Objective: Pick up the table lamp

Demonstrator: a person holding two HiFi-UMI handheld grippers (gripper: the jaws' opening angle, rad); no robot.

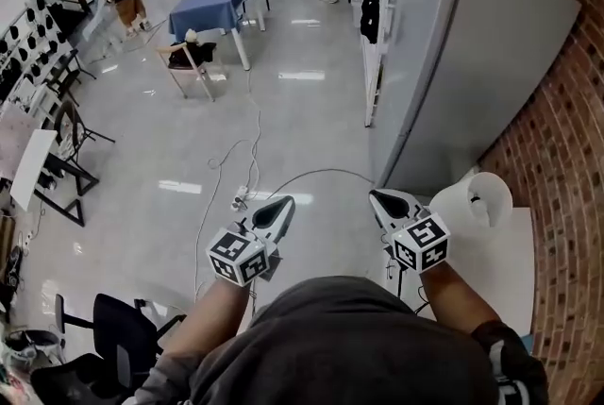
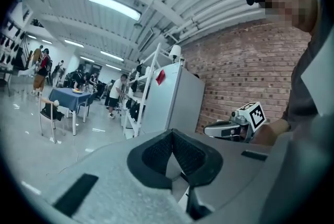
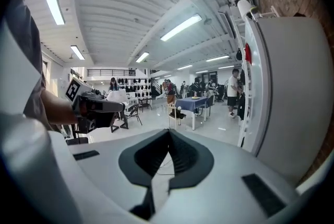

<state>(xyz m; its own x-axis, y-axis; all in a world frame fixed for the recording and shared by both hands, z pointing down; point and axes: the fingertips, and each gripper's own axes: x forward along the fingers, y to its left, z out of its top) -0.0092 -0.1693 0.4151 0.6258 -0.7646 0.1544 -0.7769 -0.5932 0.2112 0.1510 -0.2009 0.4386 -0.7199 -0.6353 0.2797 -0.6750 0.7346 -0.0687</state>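
Head view: the lamp [image 1: 477, 197] sits right of the right claw [image 1: 381, 199], farther from the left claw [image 1: 285, 202], and the 2 claws are shut, holding nothing.

Gloss with reflections is noted on the floor [image 1: 283, 110], rough matt masonry on the brick wall [image 1: 557, 158], smooth grey sheet on the cabinet side [image 1: 491, 63], matt white on the table lamp shade [image 1: 477, 195], finely textured dark rubber on the pads [image 2: 156, 152] of the left claw [image 2: 172, 133], set in matt grey plastic.

Open lab hall: brick wall [image 1: 557, 167], glossy floor [image 1: 283, 129], blue table [image 1: 215, 5], ceiling strip lights [image 3: 180, 28].
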